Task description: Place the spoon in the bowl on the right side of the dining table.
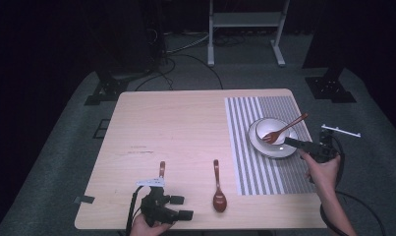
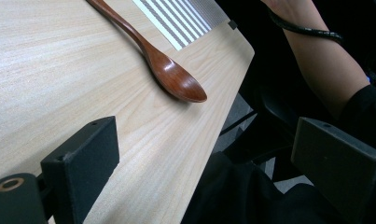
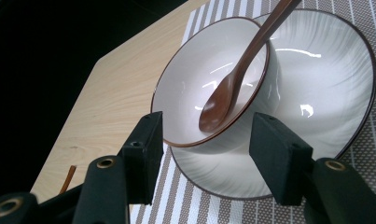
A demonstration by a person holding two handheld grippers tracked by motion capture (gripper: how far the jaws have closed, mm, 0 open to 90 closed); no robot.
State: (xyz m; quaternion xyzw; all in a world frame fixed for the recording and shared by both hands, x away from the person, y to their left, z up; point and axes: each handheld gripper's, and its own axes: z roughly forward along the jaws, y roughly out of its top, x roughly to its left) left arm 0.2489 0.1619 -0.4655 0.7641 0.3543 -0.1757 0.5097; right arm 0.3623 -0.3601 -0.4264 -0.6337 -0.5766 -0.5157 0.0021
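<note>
Just ahead of your right tool point(image 3: 202, 140), between its two spread jaws, sits the white bowl point(image 3: 190, 88) on its white saucer point(image 3: 325, 93), both on the striped placemat point(image 3: 363, 186). The tool is open and holds nothing; its jaws flank the near rim of the bowl without clearly touching it. A wooden spoon point(image 3: 232, 79) lies in that bowl, its head down in the well close to the tool and its handle running up and away over the far rim, so the long axis points almost straight away from you.

From the high view, your right tool point(image 1: 295, 143) stands at the near edge of the saucer point(image 1: 264, 148), with the bowl point(image 1: 267, 127) directly beyond it.

Your left tool point(image 1: 182, 207) is also open and empty, low at the near edge of the table point(image 1: 185, 118). The second wooden spoon point(image 1: 218, 189) lies just to its right, bowl end toward you and handle pointing away across the table. In the left gripper view that spoon point(image 2: 176, 79) is ahead of the jaws and apart from them, lying at a slant to their line. A third wooden handle point(image 1: 162, 169) shows just beyond the left tool, partly hidden by it.

So each hand has its own nearest target: right for the bowl, left for the loose spoon. I judge that the left tool would have to turn to cross the spoon's handle before closing.
</note>
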